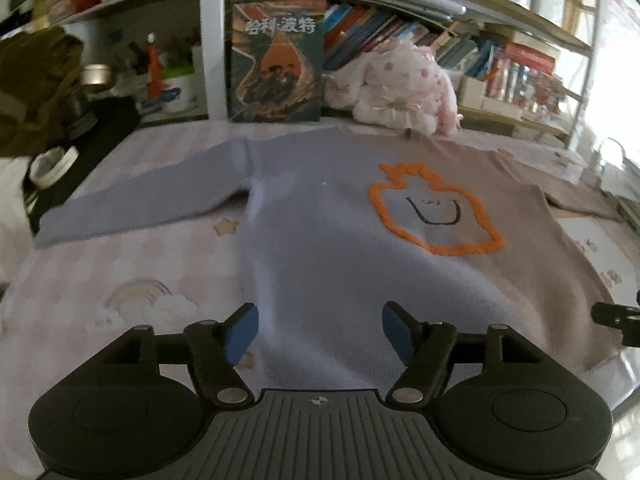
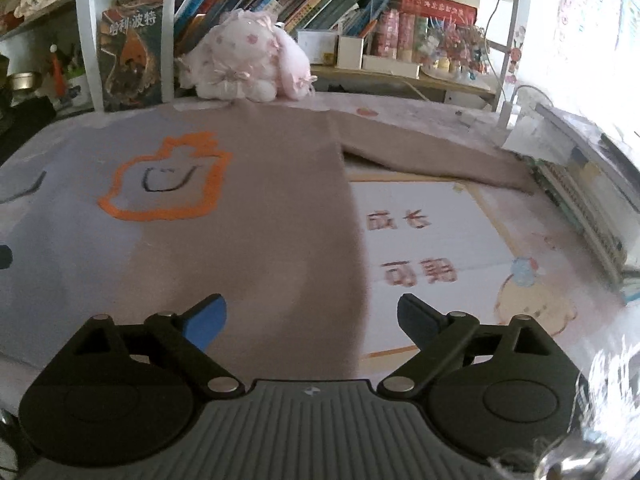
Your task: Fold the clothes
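A sweater (image 1: 320,216), half pale blue and half tan with an orange outlined motif (image 1: 436,208), lies flat and spread out on the table, sleeves out to both sides. My left gripper (image 1: 320,332) is open and empty over the sweater's lower hem on the blue side. The right gripper's tip shows in the left wrist view at the right edge (image 1: 620,320). In the right wrist view the sweater (image 2: 248,208) fills the left and middle. My right gripper (image 2: 312,320) is open and empty over the hem at the tan side's right edge.
The table has a pink printed cover (image 1: 132,280) and a white printed sheet (image 2: 432,248) to the right of the sweater. A pink plush toy (image 1: 400,84), an upright book (image 1: 276,64) and shelves of books stand behind. A black object (image 1: 92,140) sits far left.
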The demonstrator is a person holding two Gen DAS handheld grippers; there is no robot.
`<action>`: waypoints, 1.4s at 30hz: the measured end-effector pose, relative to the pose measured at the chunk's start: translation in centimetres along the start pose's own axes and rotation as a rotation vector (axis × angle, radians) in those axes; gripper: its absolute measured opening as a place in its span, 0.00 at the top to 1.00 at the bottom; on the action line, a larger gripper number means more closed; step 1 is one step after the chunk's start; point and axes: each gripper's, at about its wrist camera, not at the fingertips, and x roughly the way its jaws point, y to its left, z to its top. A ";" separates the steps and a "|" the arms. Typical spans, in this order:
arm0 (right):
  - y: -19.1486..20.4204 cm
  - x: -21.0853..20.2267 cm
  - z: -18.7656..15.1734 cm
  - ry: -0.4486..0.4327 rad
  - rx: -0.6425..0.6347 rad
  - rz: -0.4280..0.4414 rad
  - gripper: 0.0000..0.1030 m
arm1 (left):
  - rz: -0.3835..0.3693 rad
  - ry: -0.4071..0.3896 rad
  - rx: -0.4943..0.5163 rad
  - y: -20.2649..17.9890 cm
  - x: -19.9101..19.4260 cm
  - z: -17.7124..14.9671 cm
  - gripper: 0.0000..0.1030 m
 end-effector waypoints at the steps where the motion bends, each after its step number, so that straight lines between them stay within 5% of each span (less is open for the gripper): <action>1: 0.9 -0.2 0.1 0.004 0.003 -0.004 0.10 | -0.011 -0.005 0.009 0.7 0.0 0.2 0.27; 12: 11.1 -1.9 -0.9 0.009 0.042 -0.038 0.09 | -0.080 -0.002 0.075 9.0 1.1 0.6 0.26; 27: 16.5 -2.8 -0.7 0.006 0.013 -0.100 0.09 | 0.100 -0.028 -0.164 21.3 4.0 1.0 0.26; 42: 17.5 -3.3 -0.6 0.031 -0.050 -0.108 0.07 | 0.187 -0.072 -0.419 27.4 6.7 1.4 0.28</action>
